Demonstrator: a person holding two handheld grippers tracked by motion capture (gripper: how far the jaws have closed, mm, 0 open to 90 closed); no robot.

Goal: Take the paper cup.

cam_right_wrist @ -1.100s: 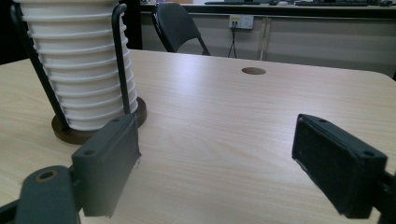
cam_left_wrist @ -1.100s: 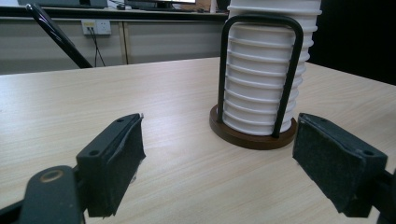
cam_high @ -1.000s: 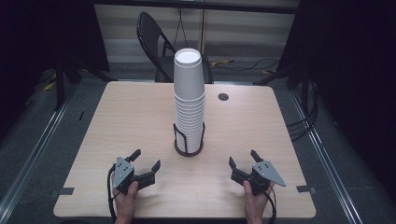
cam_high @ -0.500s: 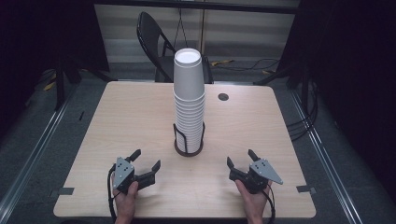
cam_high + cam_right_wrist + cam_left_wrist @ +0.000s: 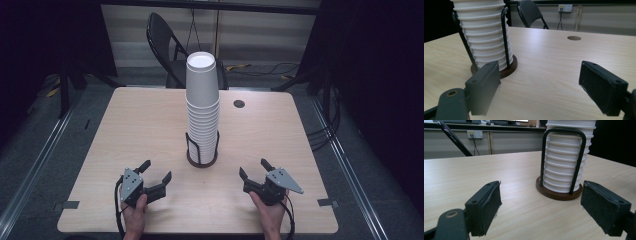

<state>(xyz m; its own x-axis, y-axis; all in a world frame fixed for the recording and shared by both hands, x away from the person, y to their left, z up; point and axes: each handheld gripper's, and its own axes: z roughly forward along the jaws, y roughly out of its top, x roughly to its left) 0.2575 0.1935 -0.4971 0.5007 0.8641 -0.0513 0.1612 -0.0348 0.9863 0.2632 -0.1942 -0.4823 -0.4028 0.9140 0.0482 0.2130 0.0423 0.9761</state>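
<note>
I have the left gripper (image 5: 156, 170) low in the lower left of the high view, its jaws spread wide with nothing between them; in the left gripper view the two black pads stand far apart at the bottom corners and only bare tabletop lies in the gap. The right gripper (image 5: 253, 168) sits in the lower right of the high view, likewise wide open and empty, its pads well apart in the right gripper view. Each is held by a hand coming in from the bottom edge, and both seem to hover just over or rest on the table (image 5: 125, 130), though I cannot tell which from these angles. The stack of white paper cups (image 5: 202, 105) stands at the centre of the high view, nested one in another and rising tall, seated in a cup holder (image 5: 201, 159) with a round dark wooden base and black wire loops up its sides. In the left gripper view the stack (image 5: 564, 160) fills the upper middle-right, beyond the jaws; in the right gripper view it stands at the upper left (image 5: 484, 32). A small round hole (image 5: 239, 104) marks the table right of centre. I can read no writing or brand on the cups.
</note>
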